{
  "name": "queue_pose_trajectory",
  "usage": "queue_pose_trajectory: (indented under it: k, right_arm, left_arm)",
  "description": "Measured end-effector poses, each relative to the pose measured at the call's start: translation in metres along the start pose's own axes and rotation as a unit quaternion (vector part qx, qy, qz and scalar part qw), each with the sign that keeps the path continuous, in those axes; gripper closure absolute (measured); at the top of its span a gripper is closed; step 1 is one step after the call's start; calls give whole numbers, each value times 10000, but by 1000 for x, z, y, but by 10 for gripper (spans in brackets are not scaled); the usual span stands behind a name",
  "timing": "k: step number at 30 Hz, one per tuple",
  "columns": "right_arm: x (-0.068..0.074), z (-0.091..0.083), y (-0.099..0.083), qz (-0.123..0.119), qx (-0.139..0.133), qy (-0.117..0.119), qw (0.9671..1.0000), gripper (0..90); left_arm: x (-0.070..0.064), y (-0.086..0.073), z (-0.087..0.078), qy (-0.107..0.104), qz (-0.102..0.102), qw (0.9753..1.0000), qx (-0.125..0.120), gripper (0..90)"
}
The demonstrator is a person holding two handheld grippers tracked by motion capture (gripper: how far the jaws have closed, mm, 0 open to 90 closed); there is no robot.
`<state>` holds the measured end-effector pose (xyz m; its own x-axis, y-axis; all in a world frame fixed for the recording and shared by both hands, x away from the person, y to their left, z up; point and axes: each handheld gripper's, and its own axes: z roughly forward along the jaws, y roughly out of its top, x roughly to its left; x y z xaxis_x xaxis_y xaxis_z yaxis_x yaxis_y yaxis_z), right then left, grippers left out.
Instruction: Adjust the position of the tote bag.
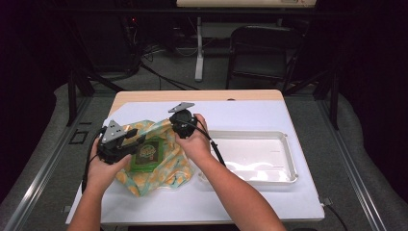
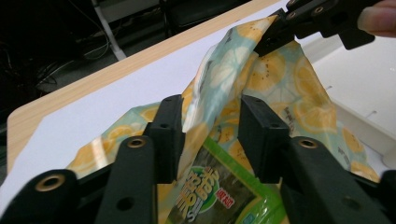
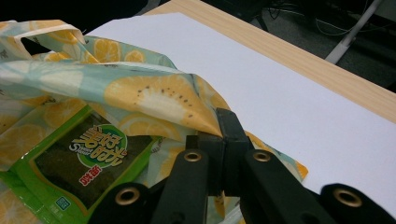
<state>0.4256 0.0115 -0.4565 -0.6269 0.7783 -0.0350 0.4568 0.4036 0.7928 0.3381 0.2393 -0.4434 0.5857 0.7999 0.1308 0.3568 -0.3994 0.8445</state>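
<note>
A lemon-print cloth [image 1: 166,171] lies spread on the white sheet, with a green snack packet [image 1: 146,153] resting on it. My right gripper [image 1: 177,129] is shut on one corner of the cloth [image 3: 154,95] and holds it lifted above the packet [image 3: 84,158]; the pinch shows at the jaw tips [image 3: 219,126]. My left gripper [image 1: 135,140] sits over the cloth's left side. Its jaws [image 2: 212,130] stand open, and a raised fold of cloth [image 2: 289,88] runs up between them toward the right gripper [image 2: 266,44]. Below the jaws lies the packet [image 2: 215,196].
A white plastic tray [image 1: 288,159] stands to the right of the cloth, close to the right forearm. The white sheet [image 1: 240,115] covers most of the wooden table [image 1: 192,96]. A dark chair [image 1: 262,48] stands beyond the far edge.
</note>
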Motion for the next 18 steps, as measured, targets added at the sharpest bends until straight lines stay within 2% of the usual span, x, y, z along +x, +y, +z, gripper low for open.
queue_pose_trajectory:
  k: [3, 7, 12, 18]
  right_arm:
    - [-1, 0, 0, 17, -28, -1, 10000, 899]
    - [-1, -1, 1, 15, -62, 5, 10000, 898]
    - [-4, -1, 2, 52, -88, -22, 9999, 897]
    - [-5, -1, 2, 84, -102, -41, 9999, 897]
  left_arm:
    - [3, -5, -7, 61, 42, 10000, 2, 535]
    - [16, -15, -8, 331, -3, 9994, 140, 503]
    - [24, -23, -3, 215, -72, 9992, 318, 481]
    - [23, -27, 5, 245, -55, 9984, 501, 487]
